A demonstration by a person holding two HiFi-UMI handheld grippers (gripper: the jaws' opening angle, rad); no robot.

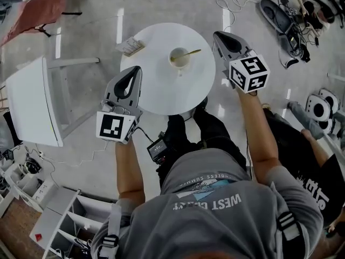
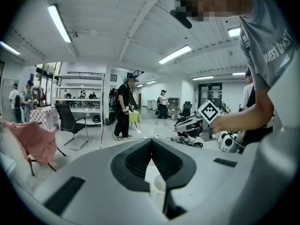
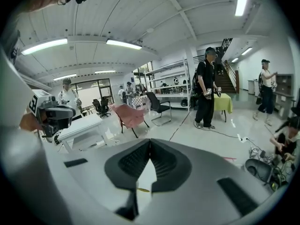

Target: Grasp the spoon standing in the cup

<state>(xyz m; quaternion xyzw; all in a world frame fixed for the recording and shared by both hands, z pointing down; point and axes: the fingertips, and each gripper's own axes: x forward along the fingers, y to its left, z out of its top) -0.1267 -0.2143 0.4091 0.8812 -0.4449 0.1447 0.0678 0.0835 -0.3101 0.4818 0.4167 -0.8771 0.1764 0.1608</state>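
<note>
A white cup point(image 1: 179, 58) stands near the middle of the round white table point(image 1: 161, 90). A gold spoon point(image 1: 191, 52) leans in it with its handle pointing right. My left gripper point(image 1: 137, 69) hovers over the table's left front part, shut and holding nothing. The cup point(image 2: 157, 185) shows through the gap behind its fingertips in the left gripper view. At the table's right edge my right gripper point(image 1: 216, 35) hangs shut and holding nothing, to the right of the spoon's handle. A bit of the spoon point(image 3: 144, 190) shows below its closed jaws in the right gripper view.
A small card packet point(image 1: 130, 46) lies on the table's left edge. A white side table point(image 1: 32, 109) stands to the left. Bags, shoes and cables point(image 1: 285, 15) lie on the floor at the upper right. A seated person point(image 1: 312, 171) is at the right.
</note>
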